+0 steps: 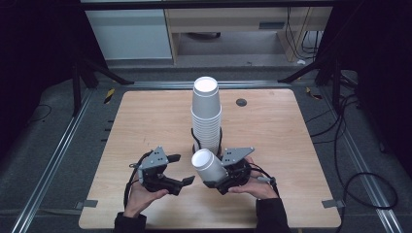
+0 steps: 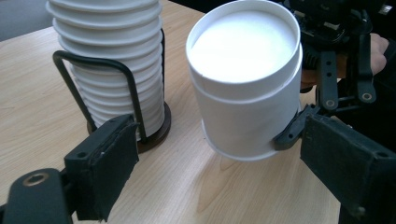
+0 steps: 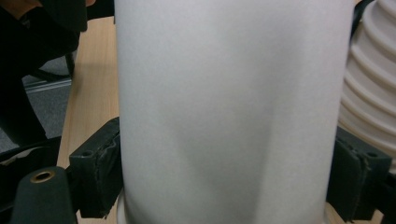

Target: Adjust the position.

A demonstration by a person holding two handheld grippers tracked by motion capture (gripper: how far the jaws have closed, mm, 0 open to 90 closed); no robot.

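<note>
White paper, a single cup (image 1: 208, 165) sat upside down between the fingers of the right gripper (image 1: 219, 180), which clamped its wall from both sides near the rim, holding it tilted just above the bench (image 1: 272, 131). At twelve o'clock from it stood the cup stack (image 1: 206, 114) in its wire holder (image 2: 133, 100). At nine o'clock, the left gripper (image 1: 182, 171) had its fingers spread wide, holding nothing.

Left tongs (image 2: 219, 177) gaping wide, nothing between the jaws. Ahead, a single white cup (image 2: 245, 79) upside down, tilted, clamped near its rim by the right tongs (image 2: 299, 126). At left, stacked cups (image 2: 112, 60) in a wire holder (image 2: 140, 112) on the wooden surface (image 2: 42, 98).
</note>
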